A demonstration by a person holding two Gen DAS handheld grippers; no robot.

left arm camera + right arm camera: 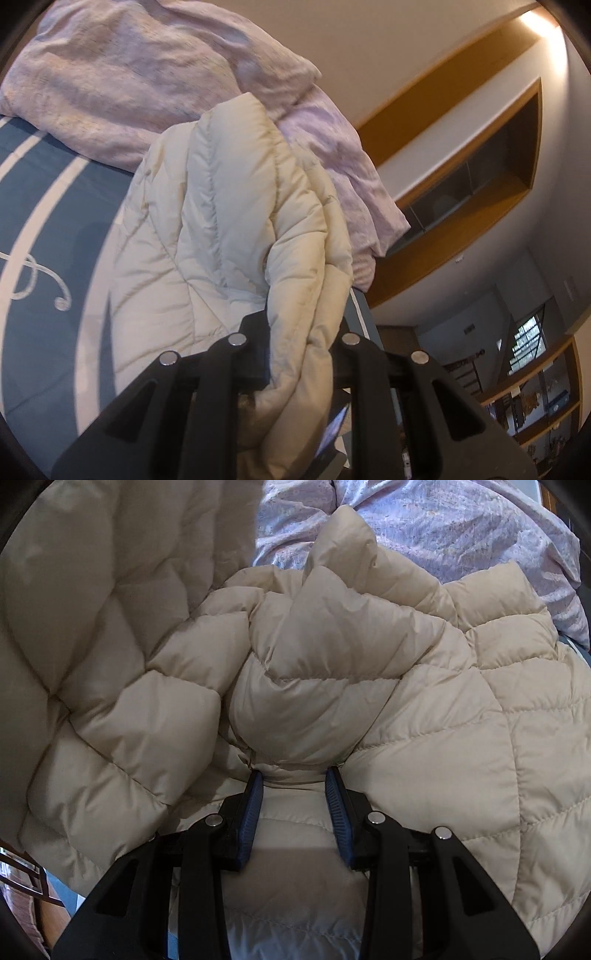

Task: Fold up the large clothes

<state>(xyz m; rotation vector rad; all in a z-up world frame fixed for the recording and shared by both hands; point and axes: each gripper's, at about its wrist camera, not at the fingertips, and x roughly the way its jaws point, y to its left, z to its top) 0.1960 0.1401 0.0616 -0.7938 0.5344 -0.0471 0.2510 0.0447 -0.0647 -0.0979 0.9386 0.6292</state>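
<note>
A cream quilted puffer jacket [207, 229] lies on a blue bed cover [48, 192] with white stripes. My left gripper [299, 332] is shut on a bunched fold of the jacket and holds that part lifted off the bed; the cloth hides its pads. In the right wrist view the jacket [332, 672] fills nearly the whole picture. My right gripper [294, 775] has a thick puffed fold between its blue pads [251, 808], which press on it from both sides, low on the jacket.
A crumpled pale lilac duvet [129, 77] is heaped at the far side of the bed, touching the jacket; the duvet [461, 528] also shows behind the jacket. Wood-trimmed wall niches [480, 158] and shelves [535, 398] stand to the right, past the bed edge.
</note>
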